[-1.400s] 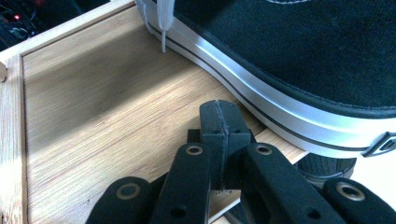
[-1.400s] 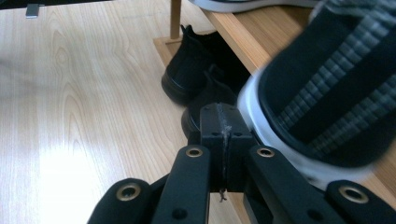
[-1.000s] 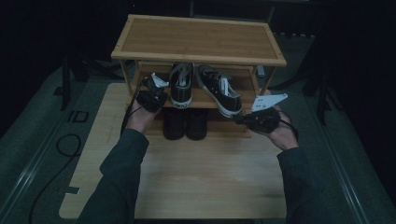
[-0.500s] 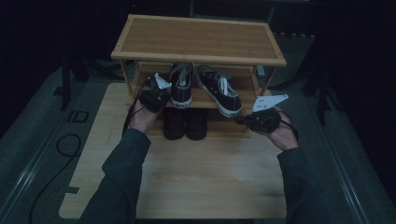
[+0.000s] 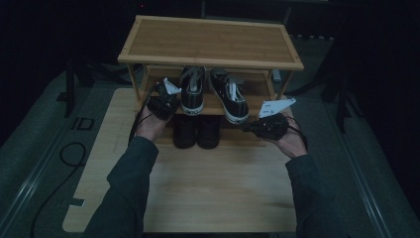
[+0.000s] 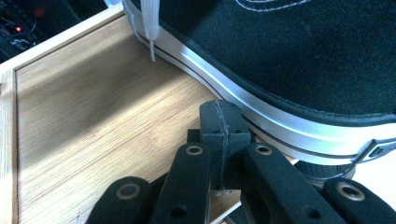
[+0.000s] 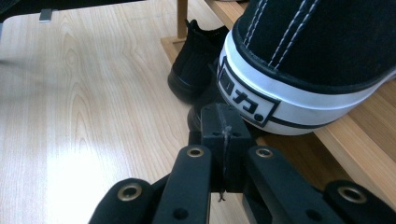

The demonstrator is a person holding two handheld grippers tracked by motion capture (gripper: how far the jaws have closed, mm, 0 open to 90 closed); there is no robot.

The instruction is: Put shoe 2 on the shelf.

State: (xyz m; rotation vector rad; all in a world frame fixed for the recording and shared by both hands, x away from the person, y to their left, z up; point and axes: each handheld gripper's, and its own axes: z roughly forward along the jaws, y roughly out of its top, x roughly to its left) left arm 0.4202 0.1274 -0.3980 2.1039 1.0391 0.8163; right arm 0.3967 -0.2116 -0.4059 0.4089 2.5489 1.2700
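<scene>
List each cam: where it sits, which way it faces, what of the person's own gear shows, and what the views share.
High view: above the person's side, looking forward and down at the shoe rack; both sleeves, left gripper, right gripper.
Left gripper view: on that gripper, along its shut jaws at the left sneaker.
Right gripper view: along its shut jaws at the right sneaker heel.
Shared: both sneakers also show from above.
</scene>
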